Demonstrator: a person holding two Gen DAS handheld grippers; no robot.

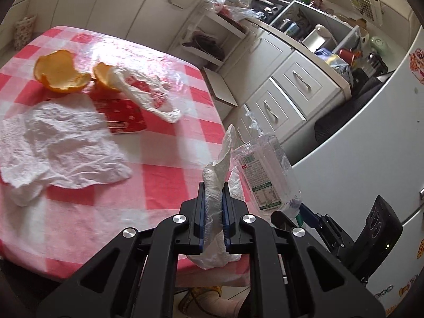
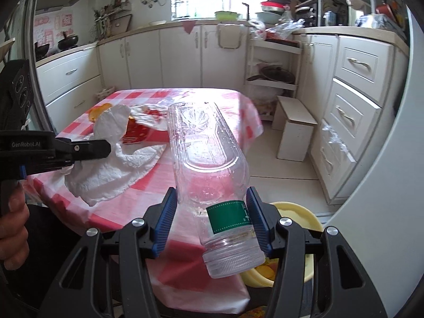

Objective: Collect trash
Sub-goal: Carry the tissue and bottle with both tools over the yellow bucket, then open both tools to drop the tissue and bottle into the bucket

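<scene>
My left gripper is shut on a white tissue, which sticks up between its blue pads and hangs below them, over the near edge of the table. From the right wrist view the left gripper shows at the left with the tissue drooping from it. My right gripper is shut on a clear plastic bottle with a green label, held tilted, cap end toward the camera. The bottle hangs just right of the tissue.
On the red-checked tablecloth lie two orange peels, a thin plastic bag, a red carton and a crumpled paper towel. A yellow basin sits on the floor under the right gripper. Cabinets and a fridge stand to the right.
</scene>
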